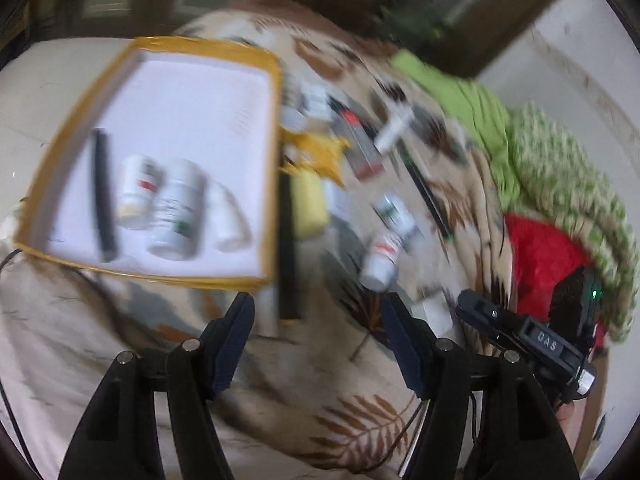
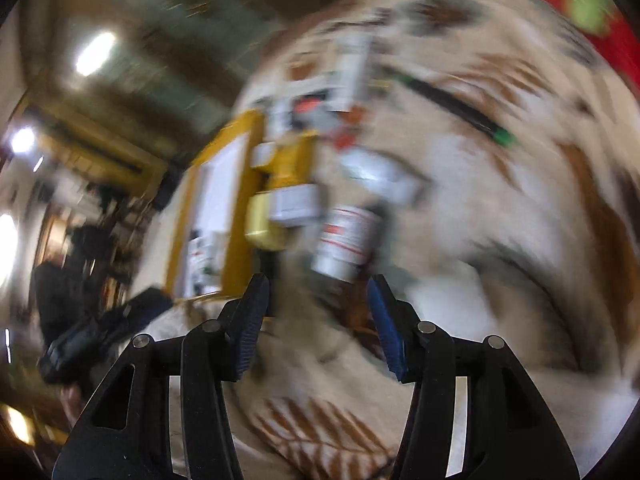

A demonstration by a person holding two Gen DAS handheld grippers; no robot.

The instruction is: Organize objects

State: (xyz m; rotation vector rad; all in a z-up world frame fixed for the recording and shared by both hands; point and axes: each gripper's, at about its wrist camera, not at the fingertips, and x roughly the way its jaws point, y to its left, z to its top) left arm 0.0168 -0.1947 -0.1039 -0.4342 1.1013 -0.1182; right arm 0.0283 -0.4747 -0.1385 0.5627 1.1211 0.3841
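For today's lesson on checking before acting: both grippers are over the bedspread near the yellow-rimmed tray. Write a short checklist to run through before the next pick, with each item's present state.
1. Left gripper empty, jaws apart: ok.
2. Right gripper empty, jaws apart: ok.
3. Tray has free floor beyond the black pen and three white bottles: ok.
4. Nearest loose bottle lies just ahead of the right gripper, untouched: ok.
5. Picture sharp enough to aim: not ok, both views are smeared.
6. Grippers clear of each other: cannot tell; the right one shows close at the left view's edge.
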